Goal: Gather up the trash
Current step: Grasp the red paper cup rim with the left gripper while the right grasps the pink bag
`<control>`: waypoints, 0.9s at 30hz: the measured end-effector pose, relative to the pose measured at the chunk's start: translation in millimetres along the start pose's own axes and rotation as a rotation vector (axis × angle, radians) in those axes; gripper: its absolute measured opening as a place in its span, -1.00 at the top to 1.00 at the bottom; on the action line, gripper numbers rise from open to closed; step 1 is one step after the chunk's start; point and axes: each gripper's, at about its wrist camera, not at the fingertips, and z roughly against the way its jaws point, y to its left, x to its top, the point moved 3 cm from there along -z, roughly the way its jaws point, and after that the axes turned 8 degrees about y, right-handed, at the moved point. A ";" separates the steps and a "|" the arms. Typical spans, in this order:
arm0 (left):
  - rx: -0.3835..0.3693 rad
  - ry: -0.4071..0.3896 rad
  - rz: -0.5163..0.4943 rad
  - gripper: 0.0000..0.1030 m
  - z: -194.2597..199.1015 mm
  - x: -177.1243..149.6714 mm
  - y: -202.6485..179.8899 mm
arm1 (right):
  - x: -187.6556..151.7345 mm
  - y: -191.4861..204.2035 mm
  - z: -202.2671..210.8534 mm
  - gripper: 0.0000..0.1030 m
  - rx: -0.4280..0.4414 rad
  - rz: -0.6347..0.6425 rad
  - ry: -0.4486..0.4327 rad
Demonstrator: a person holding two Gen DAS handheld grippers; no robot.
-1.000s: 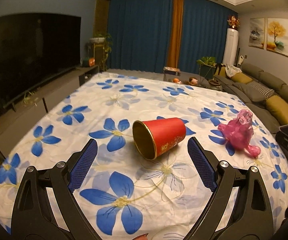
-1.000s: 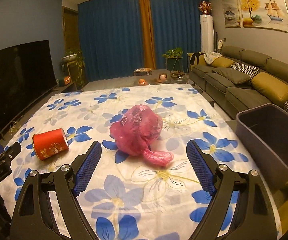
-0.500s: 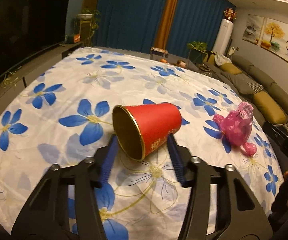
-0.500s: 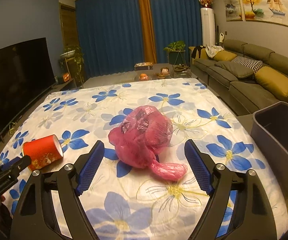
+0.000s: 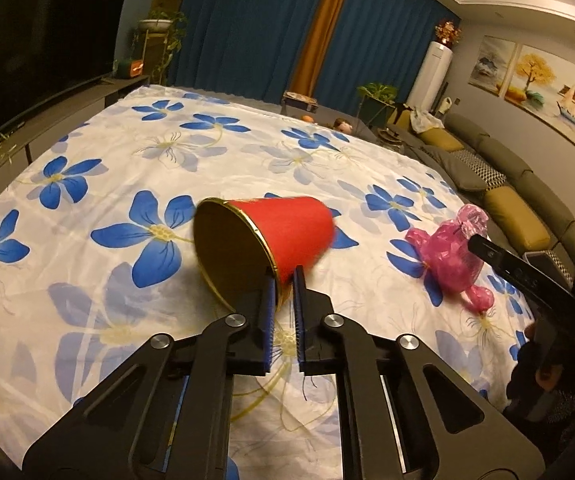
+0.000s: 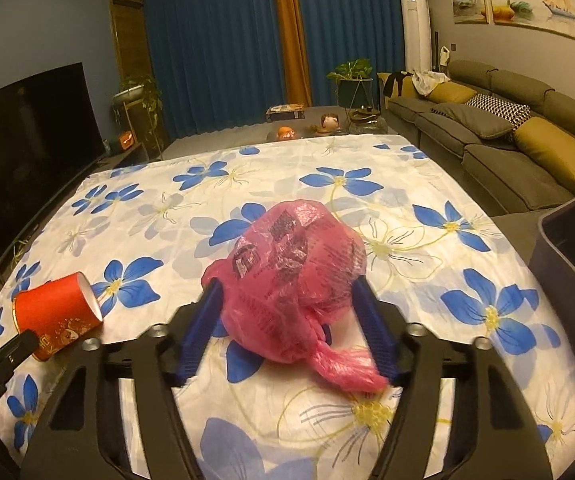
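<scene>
My left gripper (image 5: 283,280) has gone from wide open a second ago to nearly closed, and it now pinches the lower rim of the red paper cup (image 5: 271,236), one pad inside the mouth and one outside, with the cup tilted on its side above the floral tablecloth (image 5: 87,184); I judge the cup is secured or very close to it, so the first piece of trash looks ready to lift. My right gripper (image 6: 287,312) has come forward over the same second and its blue pads now flank the pink plastic bag (image 6: 295,280), which lies on the cloth between them with its twisted tail pointing toward me; the fingers are narrower than before, close against the bag's sides, but I cannot tell whether they are actually squeezing it yet. From the right camera the cup (image 6: 55,324) sits at the near left edge of the cloth, with gold characters on its side that I cannot read. The bag carries dark printed blocks of text, crumpled and too blurred to make out. Just off the right edge of the table stands the dark grey bin (image 6: 567,264), open-topped, which I take to be where both items must go. Farther back I see the sofa (image 6: 507,128), the television (image 6: 23,136) and blue curtains (image 6: 215,48).
</scene>
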 end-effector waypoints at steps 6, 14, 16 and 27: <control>-0.014 -0.005 -0.011 0.94 1.6 -0.5 -2.2 | -3.7 6.6 -15.1 0.54 0.030 0.038 0.053; -0.019 -0.015 -0.018 0.97 4.0 -1.8 -3.4 | -10.1 10.4 0.8 0.88 0.048 0.060 0.018; -0.014 -0.021 -0.026 0.97 5.2 -2.0 -5.1 | -12.5 9.8 9.1 0.88 0.050 0.061 0.004; 0.014 -0.060 -0.080 0.97 20.6 -5.2 -23.5 | -42.2 14.8 64.2 0.88 0.080 0.116 -0.045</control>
